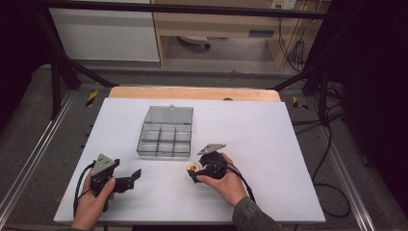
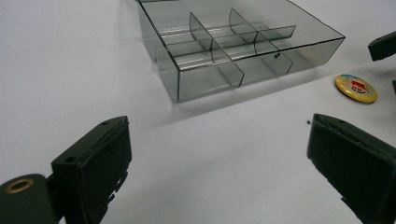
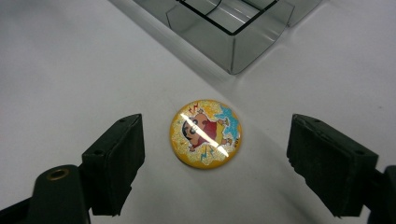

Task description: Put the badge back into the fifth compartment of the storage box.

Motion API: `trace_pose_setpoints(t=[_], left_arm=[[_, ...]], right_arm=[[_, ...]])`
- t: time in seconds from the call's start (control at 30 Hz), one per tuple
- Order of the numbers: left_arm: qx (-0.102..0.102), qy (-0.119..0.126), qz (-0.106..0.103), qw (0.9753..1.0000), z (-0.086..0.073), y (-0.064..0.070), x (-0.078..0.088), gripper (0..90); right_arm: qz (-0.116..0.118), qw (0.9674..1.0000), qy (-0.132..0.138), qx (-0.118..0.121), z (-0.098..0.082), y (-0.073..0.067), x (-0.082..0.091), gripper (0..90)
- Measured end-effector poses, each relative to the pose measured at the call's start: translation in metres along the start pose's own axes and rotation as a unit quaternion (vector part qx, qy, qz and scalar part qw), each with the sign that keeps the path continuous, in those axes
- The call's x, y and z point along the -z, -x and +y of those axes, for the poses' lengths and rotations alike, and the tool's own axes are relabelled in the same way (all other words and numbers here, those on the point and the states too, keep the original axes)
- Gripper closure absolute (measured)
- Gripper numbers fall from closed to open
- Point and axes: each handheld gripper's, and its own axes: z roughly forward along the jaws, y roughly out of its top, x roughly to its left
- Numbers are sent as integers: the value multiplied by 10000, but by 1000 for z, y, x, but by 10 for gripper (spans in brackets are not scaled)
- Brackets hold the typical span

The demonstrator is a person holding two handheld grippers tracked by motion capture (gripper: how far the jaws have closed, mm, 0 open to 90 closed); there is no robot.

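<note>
- High view: white table (image 1: 269, 144) with a clear divided box (image 1: 165, 139), lid up, at centre. Round badge (image 1: 193, 167) flat on the table just in front of the box's near right corner. Right gripper (image 1: 193, 174) low over the badge, jaws either side of it. Left gripper (image 1: 136, 175) parked well to the left, apart from everything.
- Left gripper view: left jaws spread wide, nothing between them but bare table. Box (image 2: 243, 46) ahead, compartments bare as far as can be seen; badge (image 2: 356, 88) off to the right, beside the box.
- Right gripper view: badge (image 3: 205, 133) lying dome up, centred between the two pads (image 3: 116, 161), a clear gap on each side. Released, not yet touching.
- Step in hand, by judgement: picking up the badge, likely for a compartment.
- To do it well: drop until the pad tips meet the table, since the rim sits very low; close evenly on opposite edges, below the dome, to stop it squirting out; lift straight; mind the box corner (image 3: 231, 56) just beyond.
</note>
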Motion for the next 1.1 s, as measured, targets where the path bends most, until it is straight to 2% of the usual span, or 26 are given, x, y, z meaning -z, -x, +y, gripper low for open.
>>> trace_pose_setpoints(t=[0.23,0.37,0.8,1.1], left_arm=[[15,-23,-4,10000,0,-1,0,63],[-34,-8,40,10000,1,0,1,64],[-43,-57,-19,10000,0,2,-1,65],[-79,-48,-46,9999,1,2,-1,65]], right_arm=[[-59,9999,10,96,0,1,-3,270],[-103,9996,-34,251,-2,-2,-6,291],[-173,9993,-24,332,-6,2,-7,322],[-54,9993,35,380,-9,-1,-11,363]])
